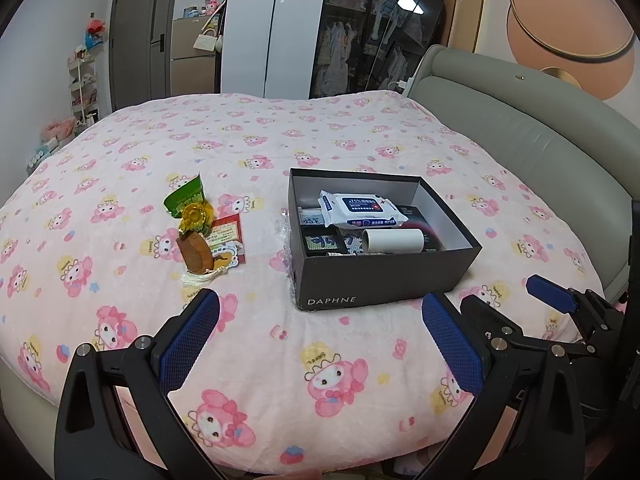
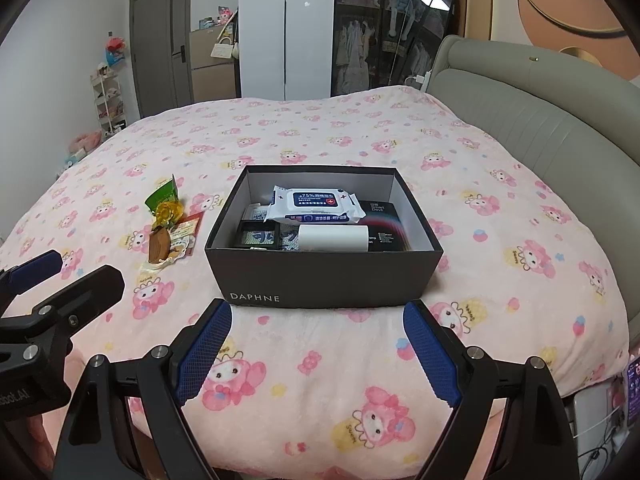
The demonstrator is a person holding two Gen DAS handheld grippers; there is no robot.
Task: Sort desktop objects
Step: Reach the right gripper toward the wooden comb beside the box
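Shoebox [image 2: 326,276] first: I see it sitting open-topped on the pink cartoon-print blanket [image 2: 460,152] that covers the bed, dark grey, with "DAPHNE" printed in pale letters low on its near wall. Inside it lies a white pack of wet wipes [image 2: 316,205] whose blue label carries "75%" and Chinese characters; I cannot read the smaller lines. Just in front of the pack lies a white roll [image 2: 334,238] on its side, and to its right a black carton [image 2: 384,220] with small white lettering I cannot make out. Other small flat things sit at the left of the box floor, too cluttered to tell apart.

To the left of the box, apart from it, I see a small heap on the blanket: a green packet [image 1: 186,199], a gold-wrapped sweet [image 1: 196,216] on top of it, a brown wooden comb [image 1: 195,254] with a pale tassel, and a red and green printed card [image 1: 226,236] with writing too small to read.

My left gripper [image 1: 320,340] hangs over the blanket short of the box, its blue pads [image 1: 188,340] wide apart and holding nothing. My right gripper [image 2: 316,352] is the same, spread and empty, aimed at the box's near wall.
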